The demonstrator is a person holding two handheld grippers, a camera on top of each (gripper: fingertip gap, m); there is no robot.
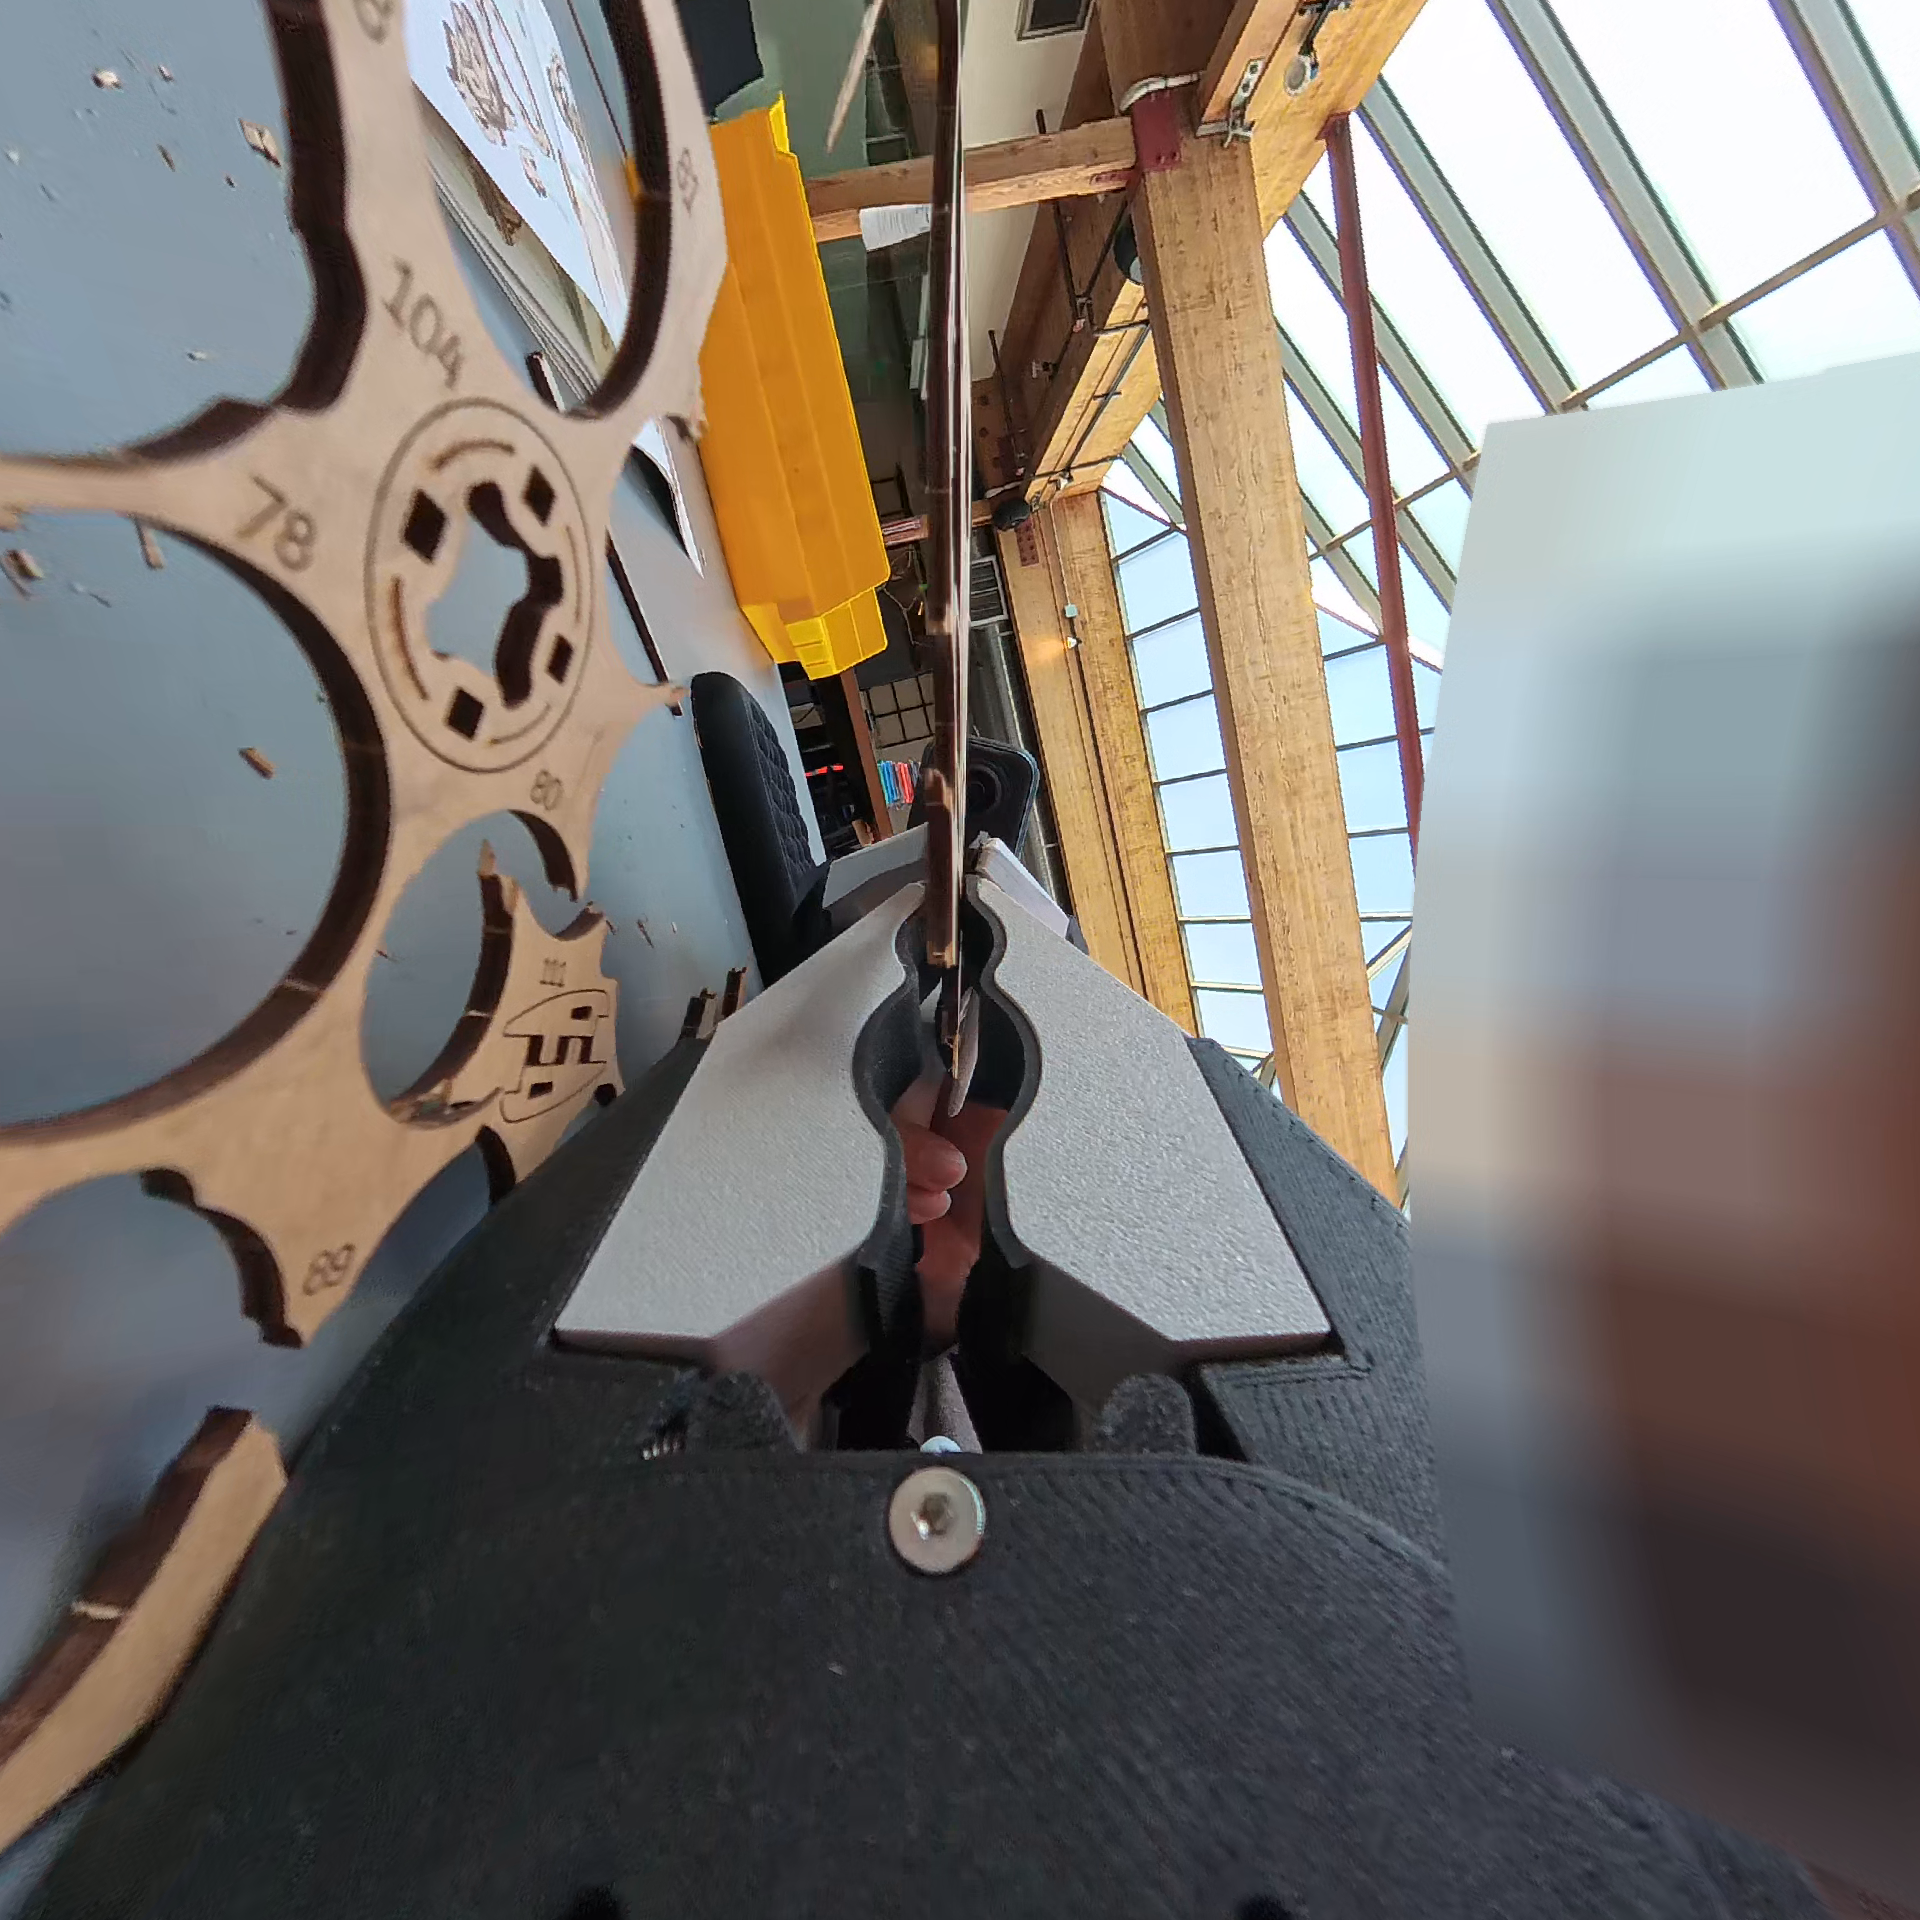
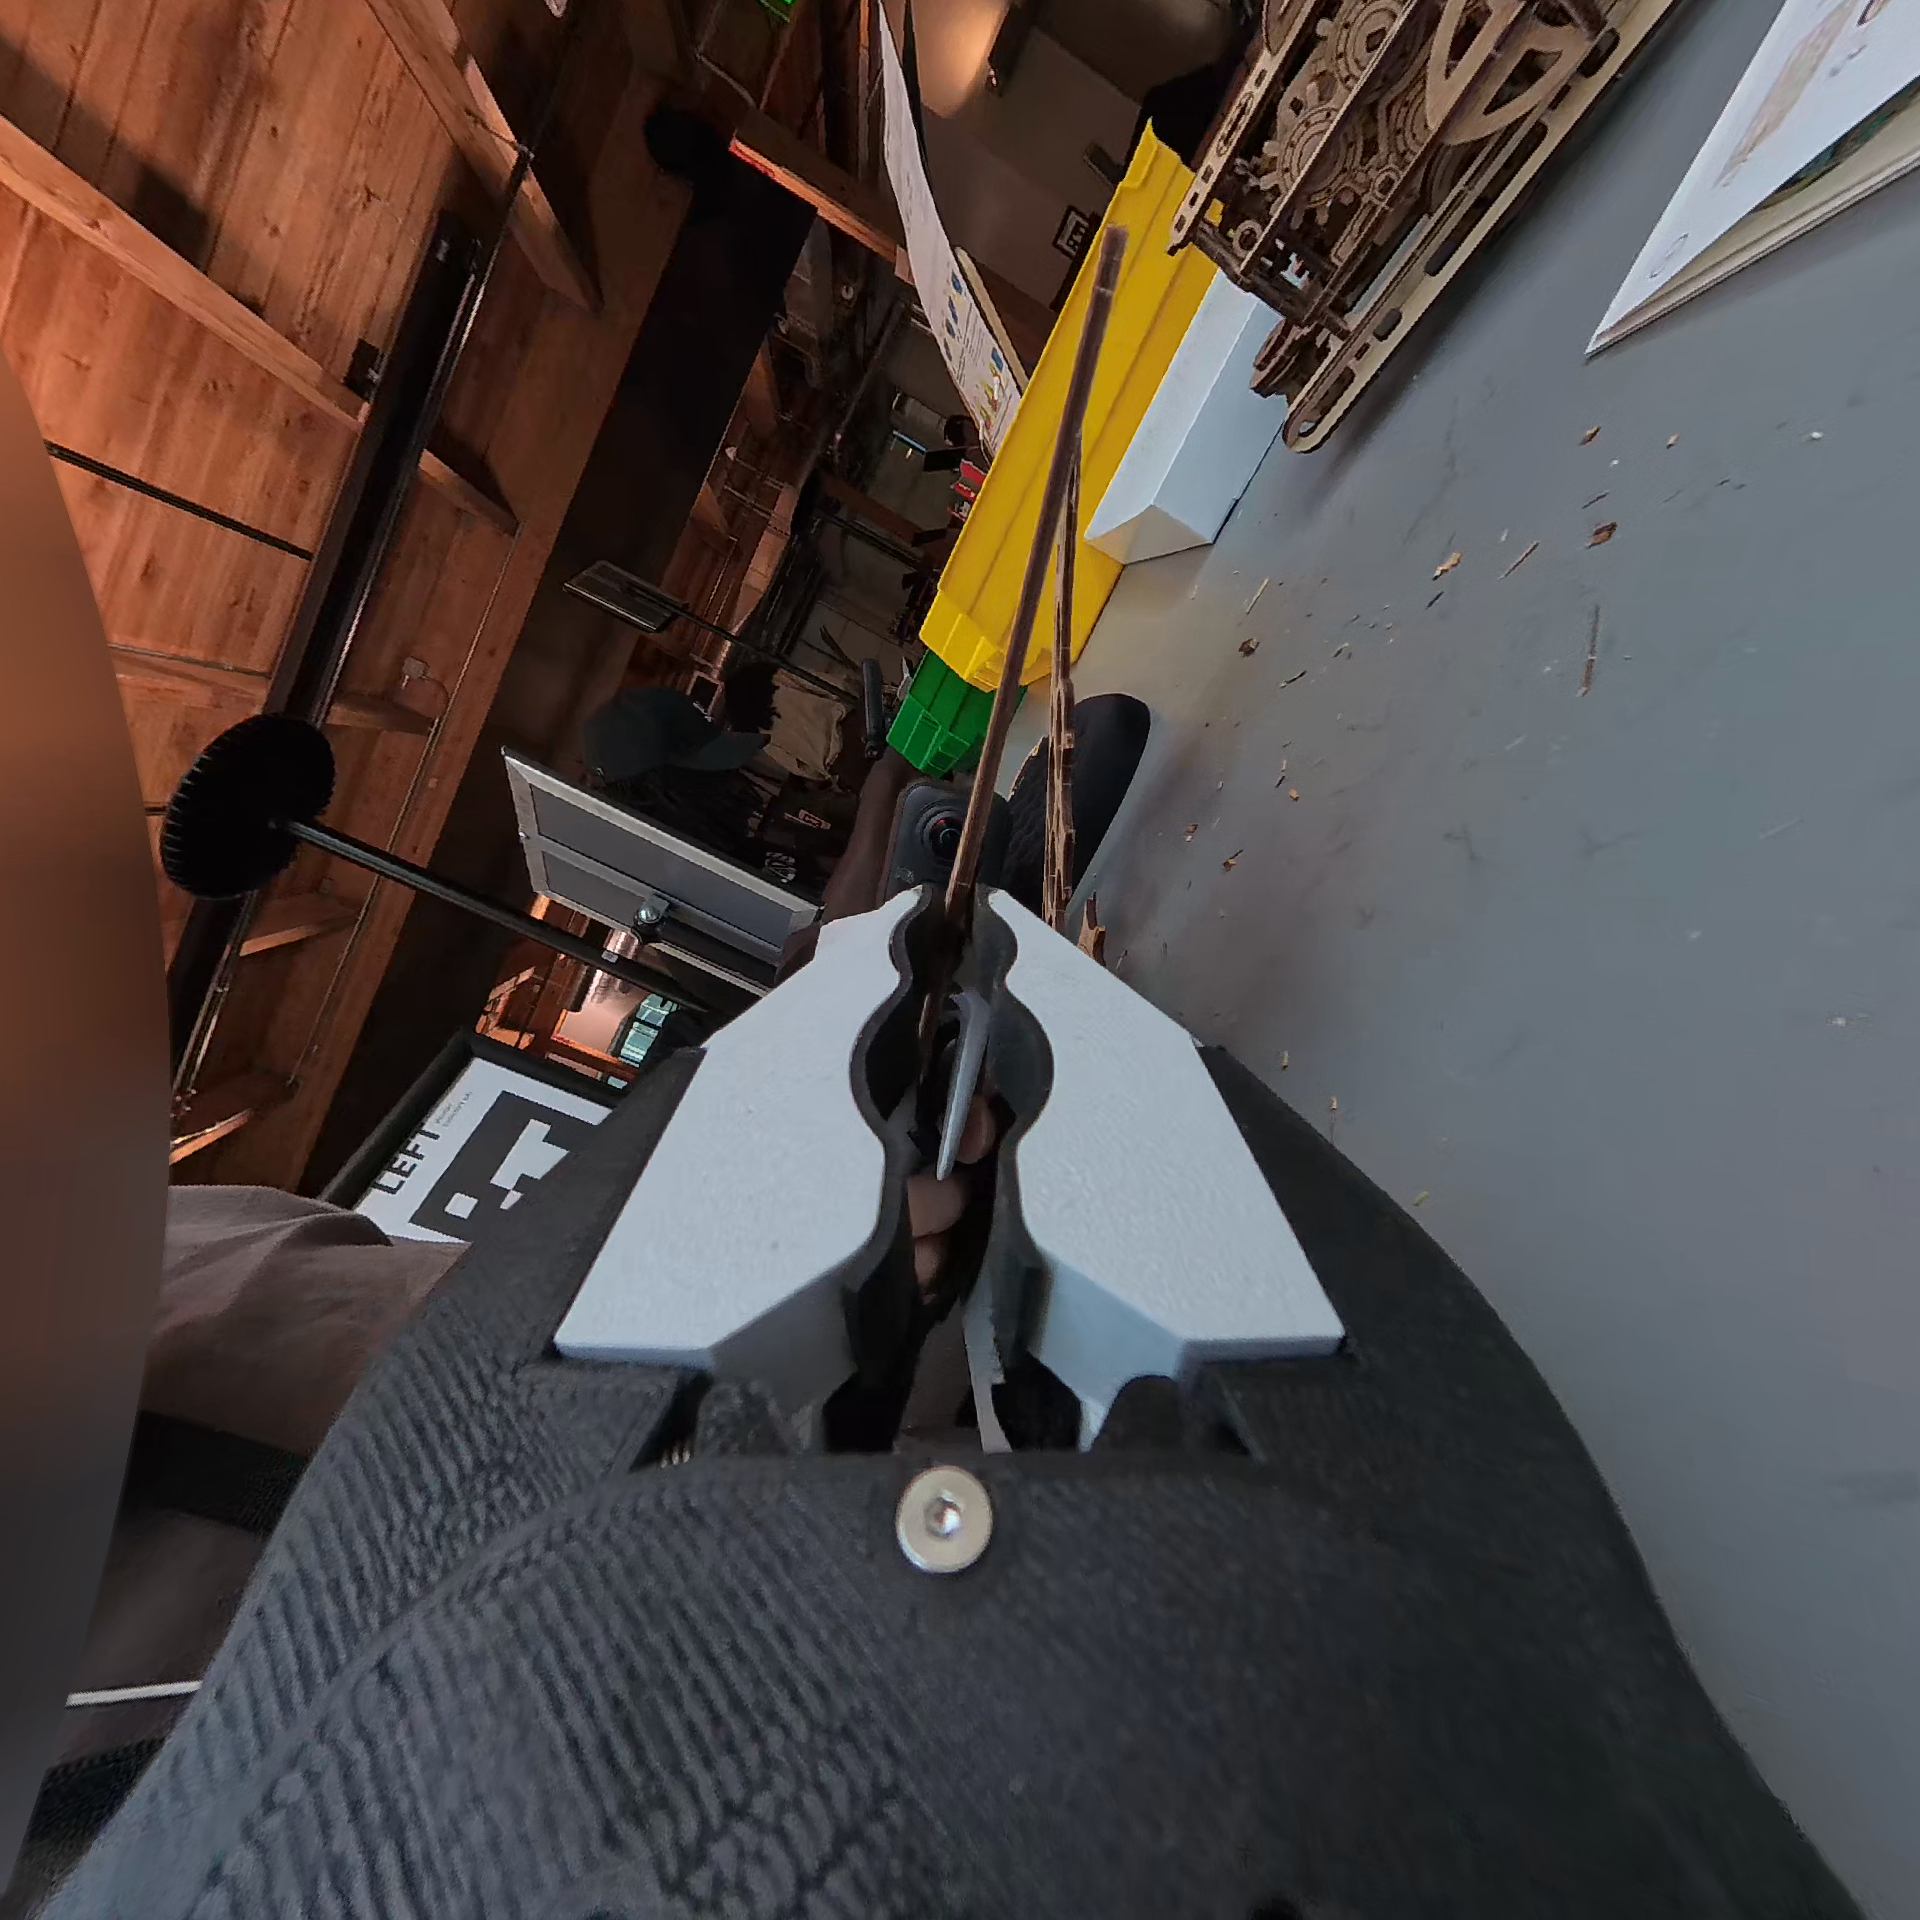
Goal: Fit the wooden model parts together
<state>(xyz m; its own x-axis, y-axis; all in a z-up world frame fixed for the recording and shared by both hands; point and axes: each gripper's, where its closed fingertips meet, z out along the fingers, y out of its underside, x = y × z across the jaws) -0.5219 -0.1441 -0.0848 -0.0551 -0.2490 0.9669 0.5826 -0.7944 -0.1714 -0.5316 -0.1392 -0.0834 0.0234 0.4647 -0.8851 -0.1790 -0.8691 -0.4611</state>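
My left gripper (image 1: 948, 914) is shut on a thin dark-edged wooden sheet (image 1: 948, 520), seen edge-on and rising straight ahead. A laser-cut plywood frame (image 1: 343, 436) with round cut-outs lies on the grey table to its left. My right gripper (image 2: 961, 914) is shut on a thin wooden sheet (image 2: 1039, 540), also edge-on. A second pale wooden piece (image 2: 1060, 727) stands just beside it. The grippers face each other, and each view shows the other's camera (image 1: 1003, 790) (image 2: 935, 831). I cannot tell whether both hold the same sheet.
Yellow bins (image 1: 790, 436) (image 2: 1081, 436) and a green bin (image 2: 945, 717) stand at the table's far side. A white box (image 2: 1195, 447), a built wooden model (image 2: 1382, 156) and a booklet (image 2: 1787, 135) lie beyond. Wood chips litter the grey table (image 2: 1558, 831). Both grippers' tips are roughly 25 cm from the built wooden model (image 2: 1382, 156).
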